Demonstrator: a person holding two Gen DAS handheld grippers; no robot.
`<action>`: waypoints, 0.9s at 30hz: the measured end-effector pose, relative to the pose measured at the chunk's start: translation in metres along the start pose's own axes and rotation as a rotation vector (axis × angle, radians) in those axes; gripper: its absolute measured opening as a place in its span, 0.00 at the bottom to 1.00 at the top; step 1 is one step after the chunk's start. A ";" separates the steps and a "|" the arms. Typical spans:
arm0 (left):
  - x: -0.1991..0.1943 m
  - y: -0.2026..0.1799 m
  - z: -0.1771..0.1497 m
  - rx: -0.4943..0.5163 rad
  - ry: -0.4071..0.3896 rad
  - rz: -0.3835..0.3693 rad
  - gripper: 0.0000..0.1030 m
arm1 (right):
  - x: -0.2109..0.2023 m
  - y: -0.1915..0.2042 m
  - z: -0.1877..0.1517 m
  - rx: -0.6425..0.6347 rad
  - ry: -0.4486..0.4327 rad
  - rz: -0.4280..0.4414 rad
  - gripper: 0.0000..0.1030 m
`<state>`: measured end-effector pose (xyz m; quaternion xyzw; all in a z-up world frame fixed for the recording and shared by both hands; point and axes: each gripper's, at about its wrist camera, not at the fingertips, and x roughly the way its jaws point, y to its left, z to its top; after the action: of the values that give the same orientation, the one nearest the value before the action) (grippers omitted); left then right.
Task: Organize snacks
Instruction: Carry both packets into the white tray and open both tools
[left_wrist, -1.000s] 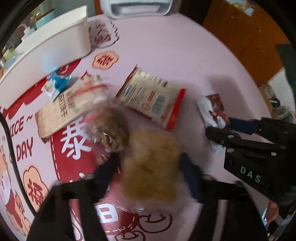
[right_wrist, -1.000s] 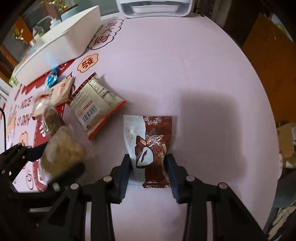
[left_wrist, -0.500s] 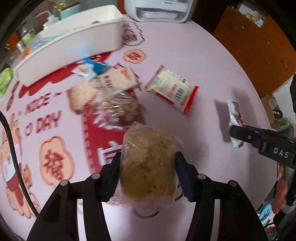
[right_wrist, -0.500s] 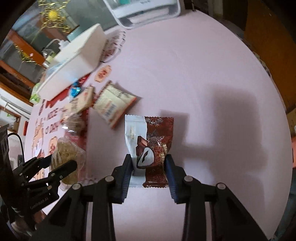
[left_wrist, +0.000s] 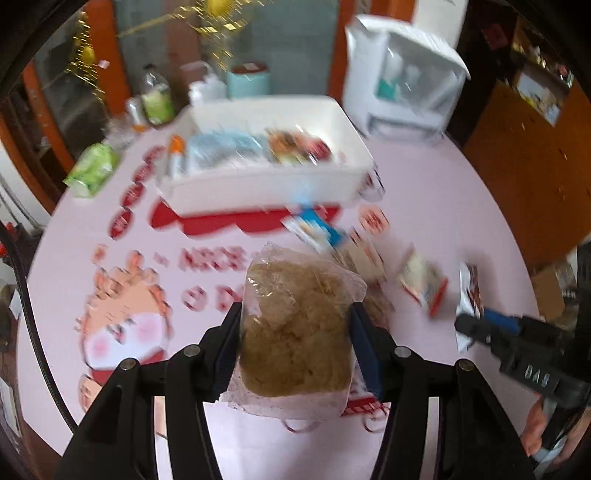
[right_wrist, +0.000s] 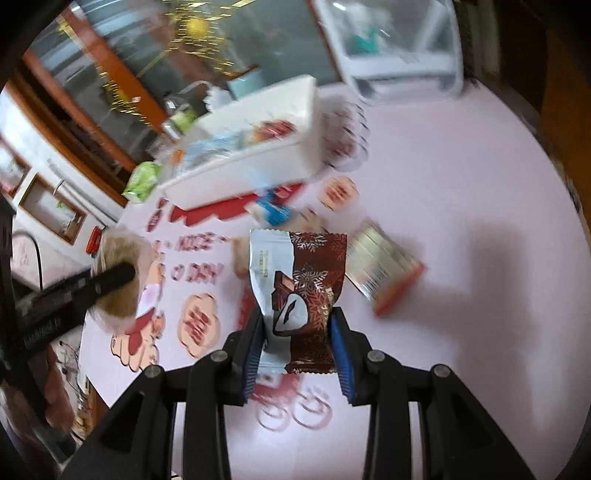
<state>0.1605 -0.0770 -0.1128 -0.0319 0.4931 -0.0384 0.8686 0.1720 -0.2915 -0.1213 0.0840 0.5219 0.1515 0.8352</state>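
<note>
Lifting both snacks off the table toward the white bin (left_wrist: 266, 184).

Left gripper (left_wrist: 295, 347) pinches a clear bag of tan crumbly snack (left_wrist: 295, 325); right gripper (right_wrist: 297, 345) pinches a brown snowflake packet (right_wrist: 299, 291). Both now hang above the pink table (right_wrist: 461, 184), which reads "NICE DAY"; the bin has come closer.

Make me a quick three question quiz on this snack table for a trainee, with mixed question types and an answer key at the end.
1. True or false: the left gripper is shut on a clear bag of golden crumbly snack.
2. What does the right gripper hold? A) a green pouch B) a brown and white snowflake wrapper C) a bottle
3. Fill in: the white bin on the pink table already holds some ____.

Key: 1 true; 2 B; 3 snacks.
</note>
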 end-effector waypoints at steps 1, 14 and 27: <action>-0.008 0.009 0.012 -0.005 -0.021 0.010 0.53 | -0.001 0.008 0.006 -0.020 -0.015 -0.010 0.34; -0.038 0.065 0.142 0.039 -0.219 0.015 0.53 | -0.023 0.072 0.131 -0.146 -0.247 -0.160 0.34; 0.022 0.055 0.227 0.067 -0.239 0.001 0.54 | 0.019 0.091 0.236 -0.105 -0.330 -0.242 0.35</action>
<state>0.3691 -0.0208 -0.0208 -0.0071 0.3845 -0.0503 0.9217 0.3760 -0.1953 -0.0061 0.0005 0.3758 0.0612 0.9247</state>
